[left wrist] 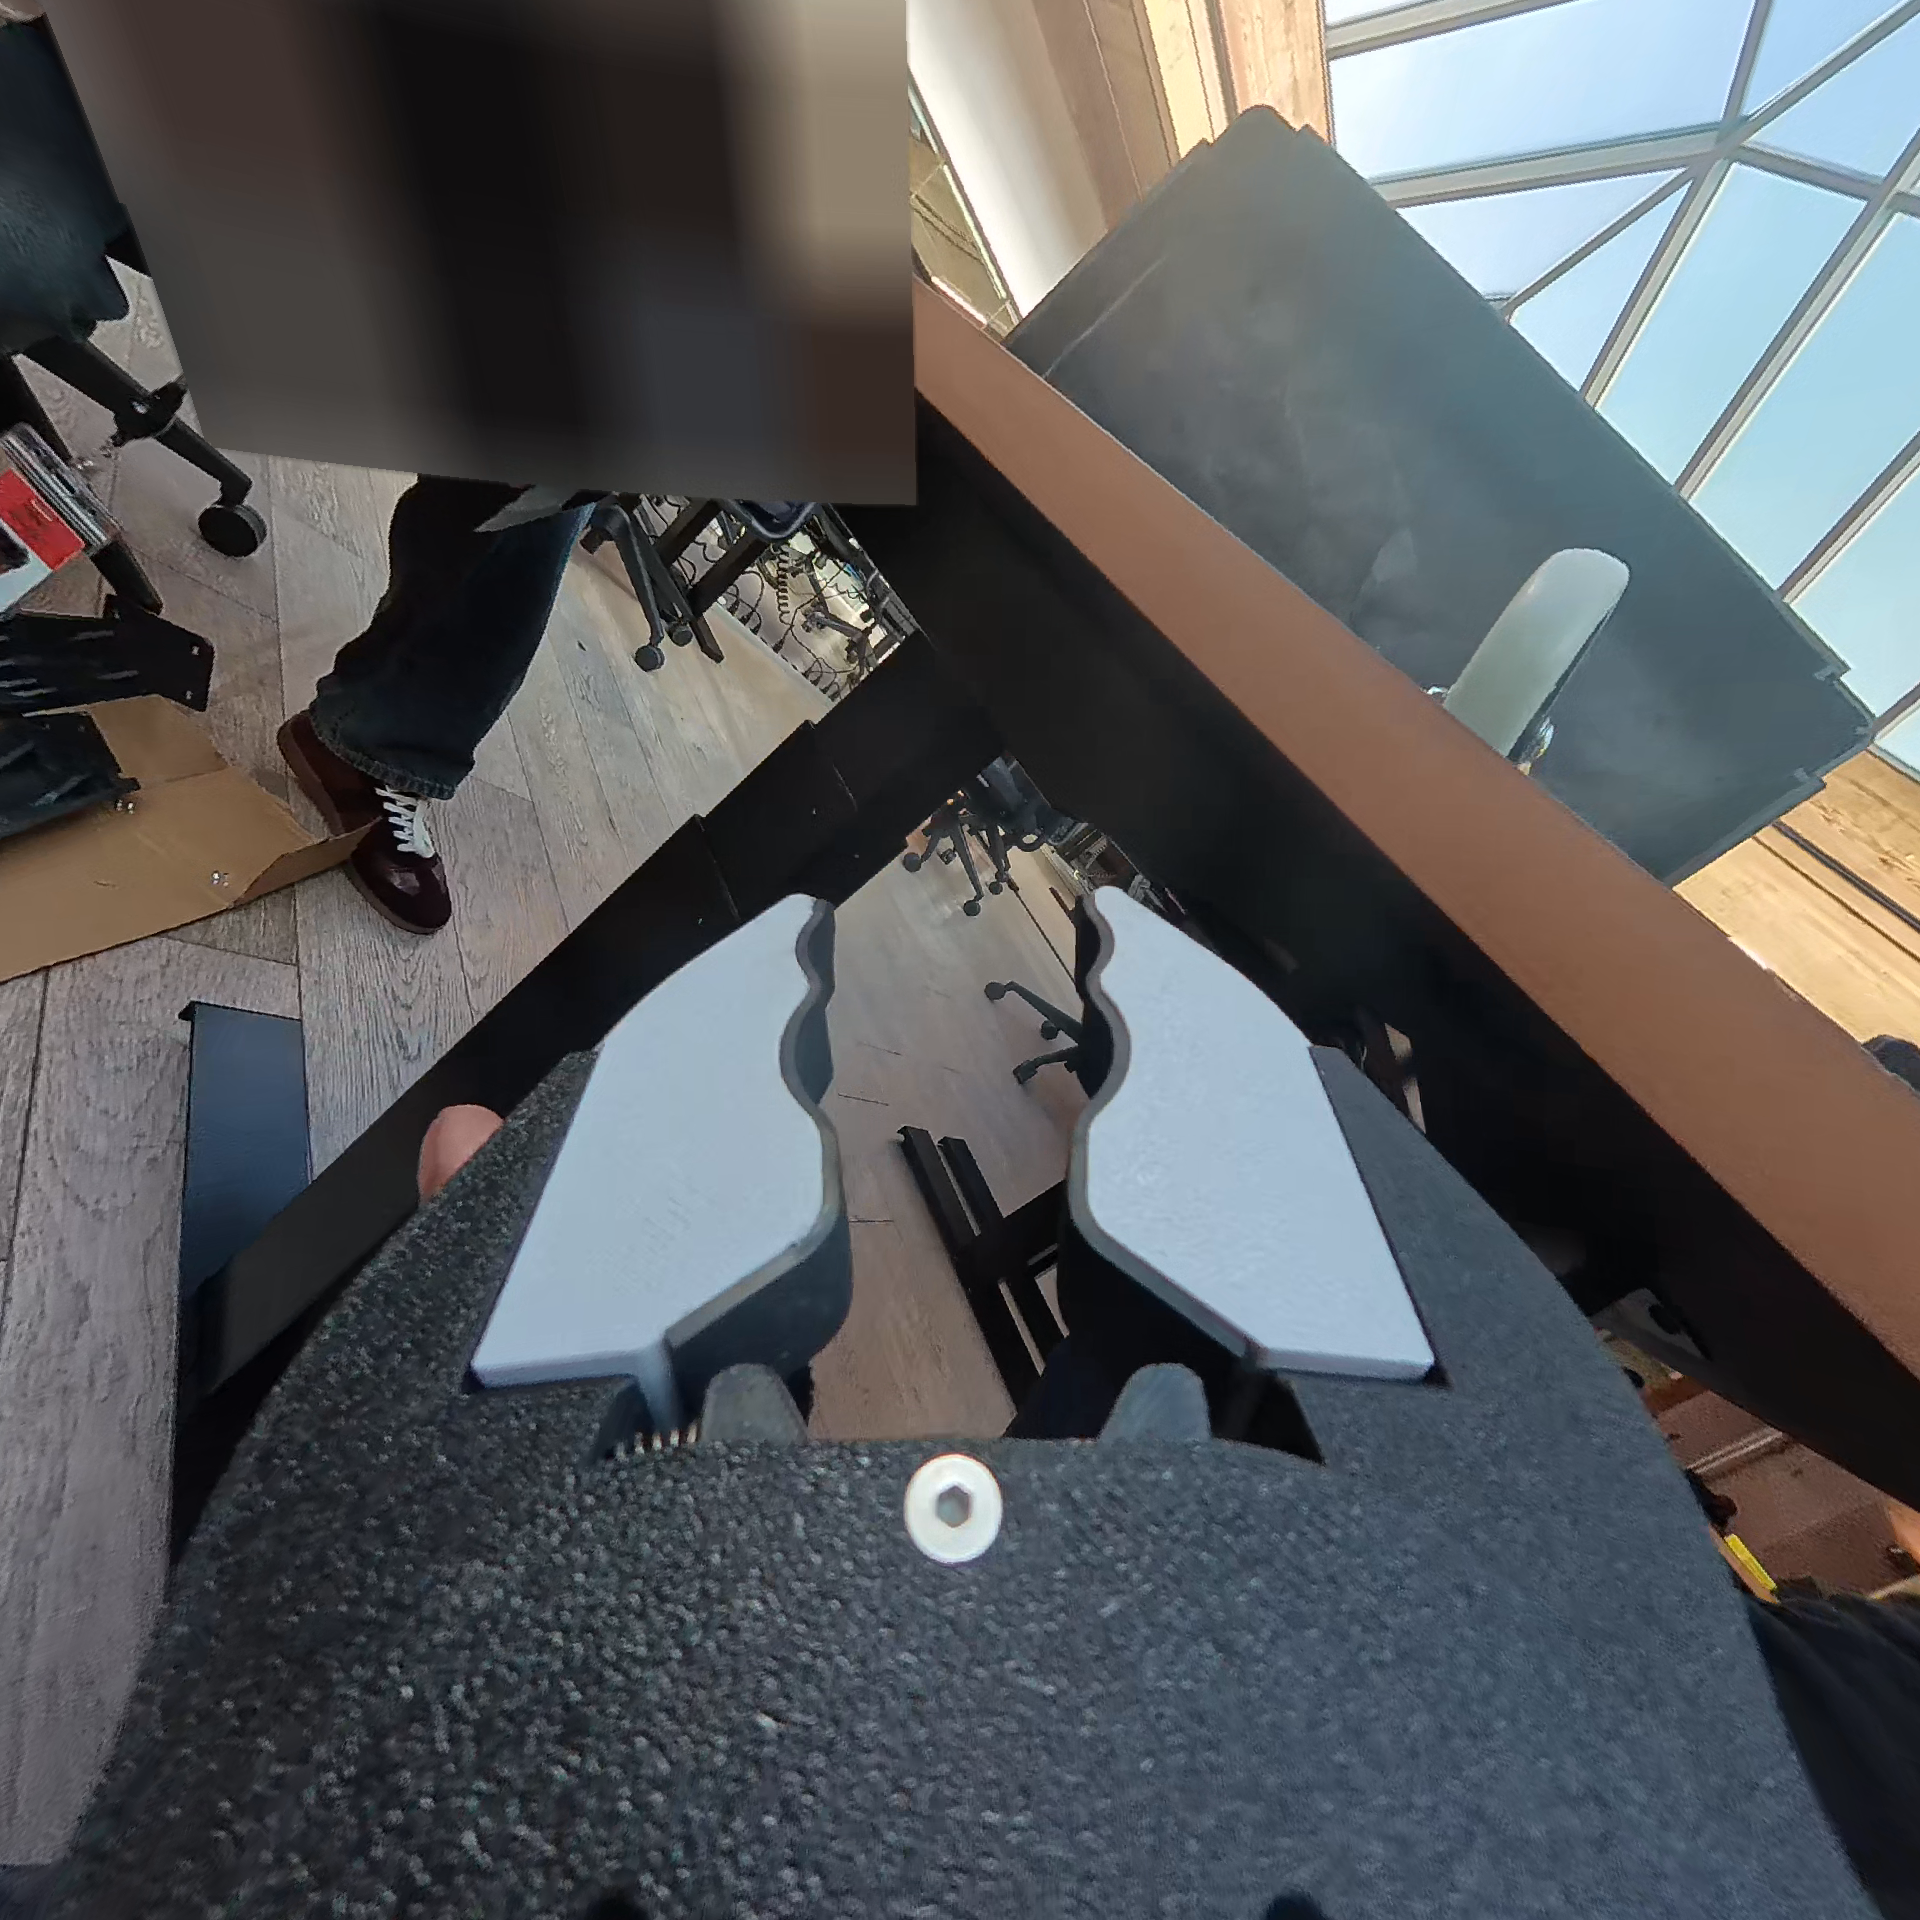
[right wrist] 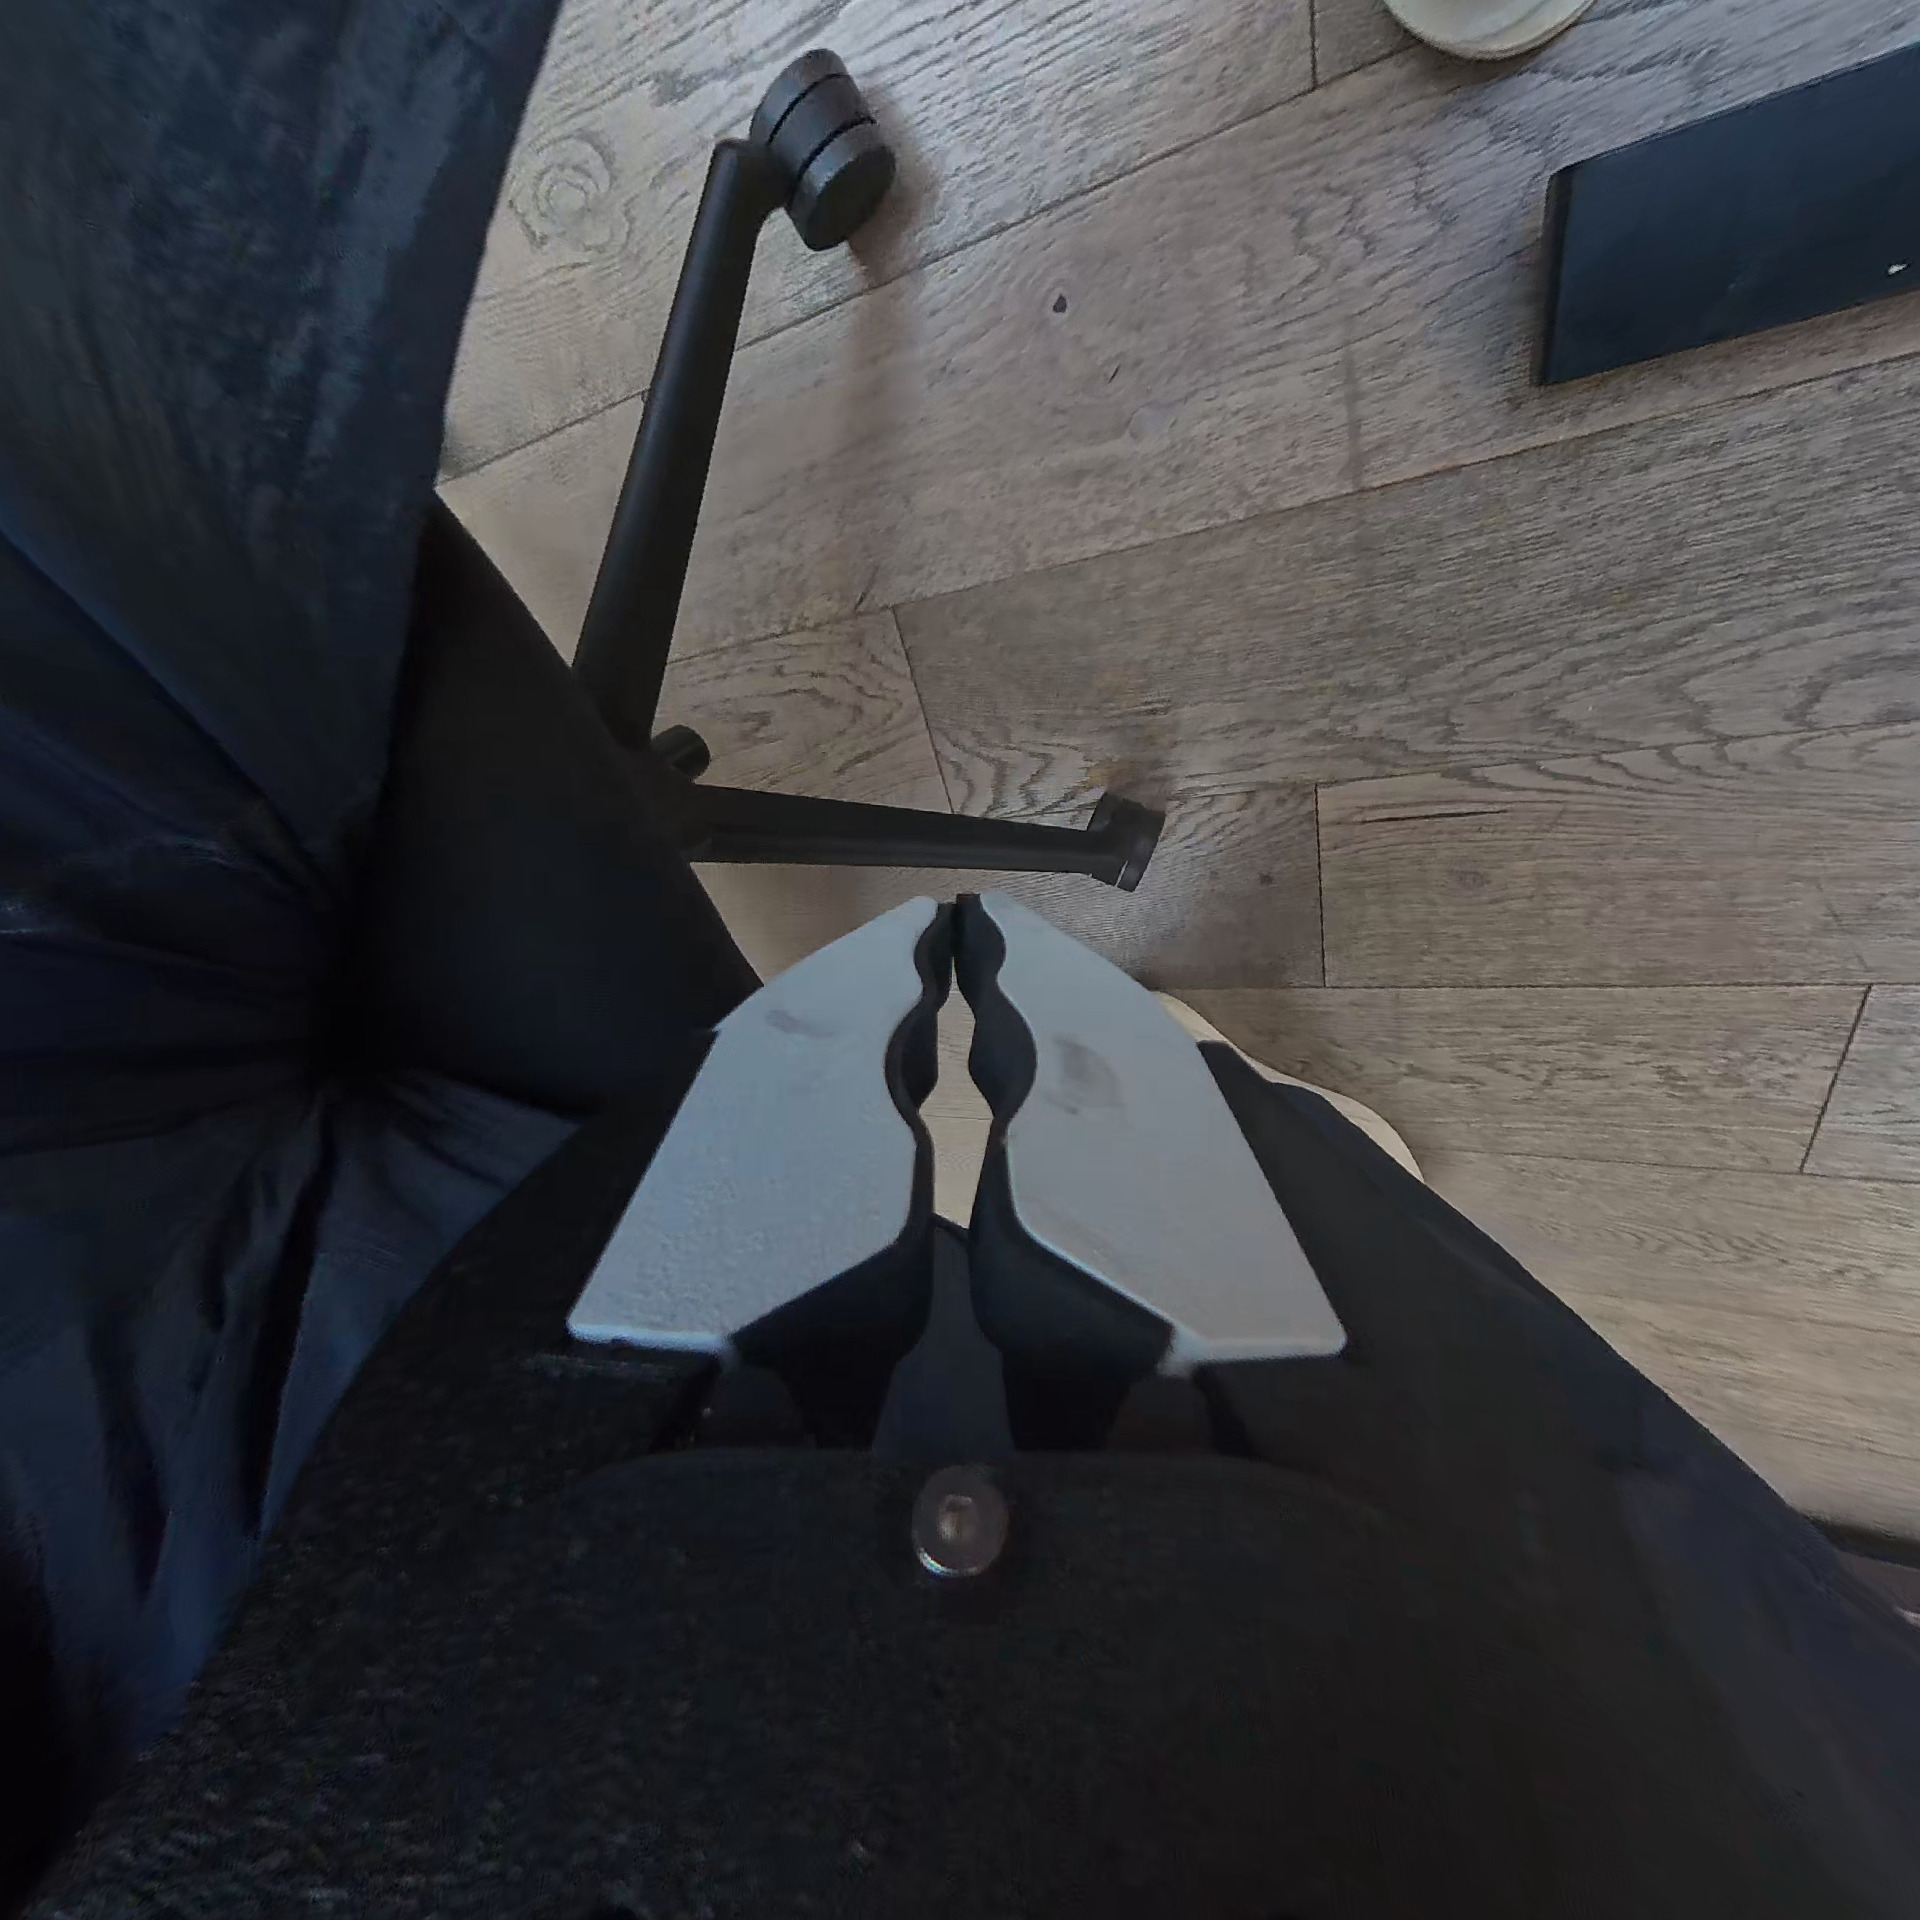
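Left gripper (left wrist: 956, 920) is held wide open w/ nothing between its fingers, aimed under a brown-topped table (left wrist: 1299, 665) past its black leg (left wrist: 644, 997); wood floor (left wrist: 914, 1039) and office chair bases (left wrist: 1049, 1029) lie beyond. Right gripper (right wrist: 956, 906) points down, tips shut together on air, just short of a black chair base (right wrist: 914, 831) w/ castors on grey wood floor (right wrist: 1455, 644). Farther off, a flat black panel (right wrist: 1725, 249) and a pale dish rim (right wrist: 1486, 26); contents can't be told.
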A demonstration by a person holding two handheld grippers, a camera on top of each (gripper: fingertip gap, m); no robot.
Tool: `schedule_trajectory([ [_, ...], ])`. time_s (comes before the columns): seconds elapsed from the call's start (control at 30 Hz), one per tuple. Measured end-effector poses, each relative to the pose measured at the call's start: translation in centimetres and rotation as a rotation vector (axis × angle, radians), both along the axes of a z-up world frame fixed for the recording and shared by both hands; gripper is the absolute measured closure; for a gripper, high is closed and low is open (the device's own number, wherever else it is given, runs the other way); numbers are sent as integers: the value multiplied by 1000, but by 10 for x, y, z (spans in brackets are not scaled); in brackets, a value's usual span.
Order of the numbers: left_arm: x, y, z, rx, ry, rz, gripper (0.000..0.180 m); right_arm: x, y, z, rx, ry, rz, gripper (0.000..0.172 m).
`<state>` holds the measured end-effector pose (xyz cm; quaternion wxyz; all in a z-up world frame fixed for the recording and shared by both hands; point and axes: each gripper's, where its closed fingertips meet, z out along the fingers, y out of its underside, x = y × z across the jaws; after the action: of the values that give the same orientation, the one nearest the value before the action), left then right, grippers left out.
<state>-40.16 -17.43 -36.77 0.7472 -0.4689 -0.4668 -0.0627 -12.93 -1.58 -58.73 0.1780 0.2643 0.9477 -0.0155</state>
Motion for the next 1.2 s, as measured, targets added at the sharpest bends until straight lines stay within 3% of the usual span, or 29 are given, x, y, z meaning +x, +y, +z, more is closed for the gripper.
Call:
schedule_trajectory([
  [0.2, -15, 2, -8, -79, -6, -44, 136, -8, -8, 4, -22, 14, -49, 171],
  [0.43, -18, -20, -16, -120, -17, -25, 136, -9, -23, 10, -43, 41, -61, 171],
  [0.63, -12, -38, -6, -58, -12, 16, 136, -8, -33, 18, -60, 71, -57, 171],
  [0.93, -20, -13, 1, -31, -40, 24, 138, 9, -19, 18, -128, 76, -112, 171],
  [1.2, -22, 13, -21, -226, -98, -13, 138, 6, -31, 11, -191, -4, -99, 171],
])
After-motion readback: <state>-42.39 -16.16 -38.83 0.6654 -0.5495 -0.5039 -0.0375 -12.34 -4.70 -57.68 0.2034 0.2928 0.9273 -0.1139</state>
